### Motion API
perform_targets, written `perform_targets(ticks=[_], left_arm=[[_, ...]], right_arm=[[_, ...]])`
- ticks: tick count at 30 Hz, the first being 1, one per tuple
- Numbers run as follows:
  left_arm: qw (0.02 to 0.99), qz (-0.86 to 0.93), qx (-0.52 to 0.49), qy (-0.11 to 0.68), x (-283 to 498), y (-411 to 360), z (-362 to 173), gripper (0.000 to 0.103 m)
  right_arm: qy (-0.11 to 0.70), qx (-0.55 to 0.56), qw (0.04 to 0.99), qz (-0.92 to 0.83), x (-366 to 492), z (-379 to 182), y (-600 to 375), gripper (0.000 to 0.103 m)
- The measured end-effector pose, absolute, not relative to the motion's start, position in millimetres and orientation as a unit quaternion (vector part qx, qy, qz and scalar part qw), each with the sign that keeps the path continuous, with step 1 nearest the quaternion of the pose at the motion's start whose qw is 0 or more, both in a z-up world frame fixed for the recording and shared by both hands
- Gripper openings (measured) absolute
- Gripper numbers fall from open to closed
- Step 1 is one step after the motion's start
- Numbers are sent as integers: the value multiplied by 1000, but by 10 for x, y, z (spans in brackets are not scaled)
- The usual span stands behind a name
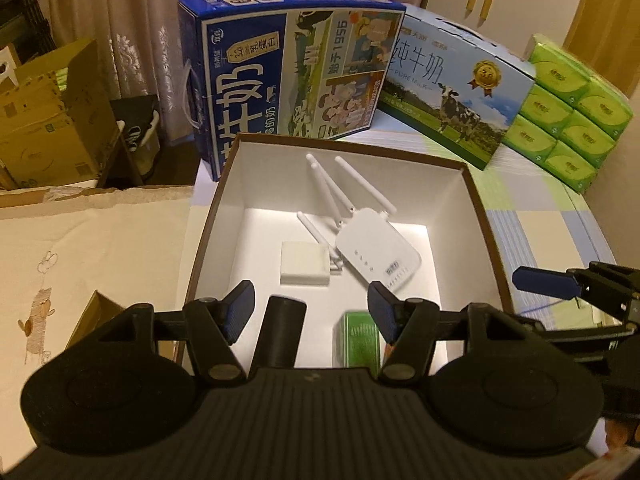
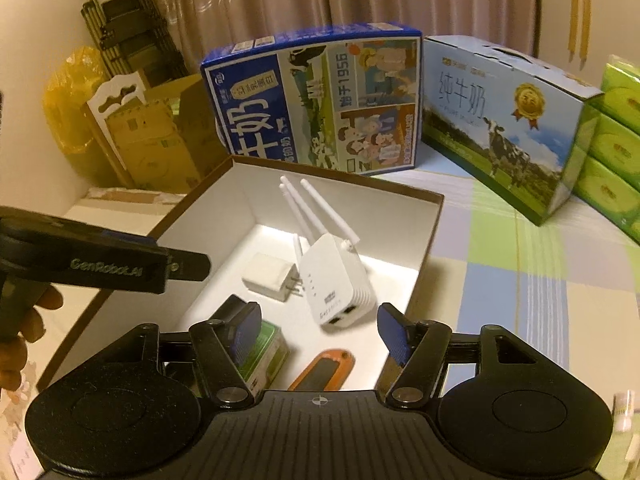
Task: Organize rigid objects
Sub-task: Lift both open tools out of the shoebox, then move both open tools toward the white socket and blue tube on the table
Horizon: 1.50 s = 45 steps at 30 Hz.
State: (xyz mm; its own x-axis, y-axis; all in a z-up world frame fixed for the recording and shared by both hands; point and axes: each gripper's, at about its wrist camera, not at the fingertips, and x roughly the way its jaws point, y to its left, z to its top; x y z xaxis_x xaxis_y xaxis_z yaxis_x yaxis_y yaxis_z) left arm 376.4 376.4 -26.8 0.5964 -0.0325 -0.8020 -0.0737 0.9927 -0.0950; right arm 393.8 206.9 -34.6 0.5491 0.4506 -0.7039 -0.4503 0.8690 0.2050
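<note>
White router [image 1: 374, 258], charger [image 1: 305, 267], brown-rimmed box [image 1: 208, 236]

Warm, dim indoor light tints both views yellowish. The white floor of the open box [image 1: 256, 236] glares brightly while its walls sit in shadow. Fisheye bending curves the edges; corners darken, and detail is soft and slightly blurred.

Beige curtains [image 1: 120, 20] hung across the top of my view (warm, dim light), cardboard boxes [image 1: 48, 120] at left, a checked tablecloth [image 2: 520, 260] at right.
</note>
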Motion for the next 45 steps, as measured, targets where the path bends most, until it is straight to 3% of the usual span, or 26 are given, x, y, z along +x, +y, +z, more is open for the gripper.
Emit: perform_targets(ticks=[28,45], left_arm=[[891,11,-63,449,2439,3071,-154,58],[874,38,-65,481,2125,2085,-256,58]], right_arm=[[406,29,871,274,2832,-198,1460,62],[432,30,844,318,2556,-325,560,62]])
